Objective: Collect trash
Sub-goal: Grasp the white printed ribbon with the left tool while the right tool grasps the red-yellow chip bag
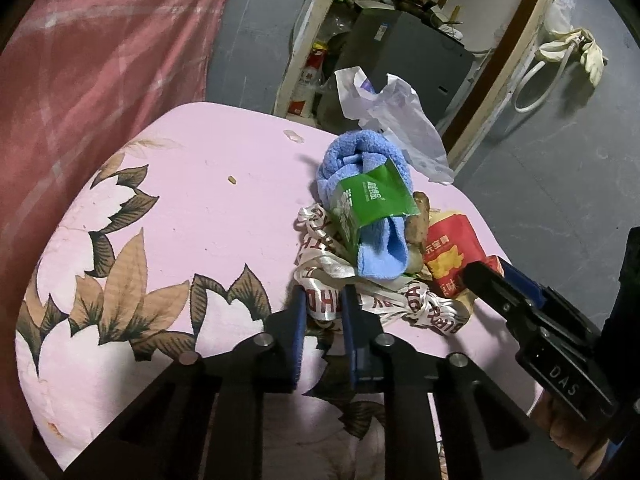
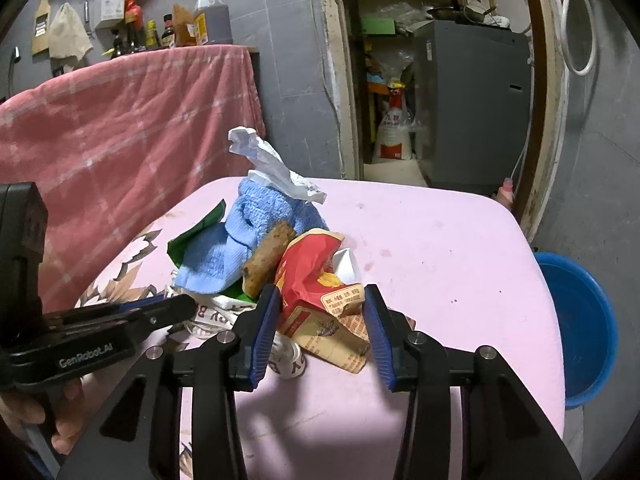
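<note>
Left tool (image 1: 323, 300) pinches ribbon (image 1: 320, 304) trailing rightward.

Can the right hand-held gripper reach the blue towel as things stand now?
Probably not directly: the right hand-held gripper straddles the red paper bag, which, with a brown piece, lies before the blue towel.

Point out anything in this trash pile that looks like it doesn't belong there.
The blue towel stands out: clean-looking folded cloth heaped among crumpled wrappers, with a green carton on it and a red snack bag beside it. A few crumbs also lie apart on the pink table cover.
</note>
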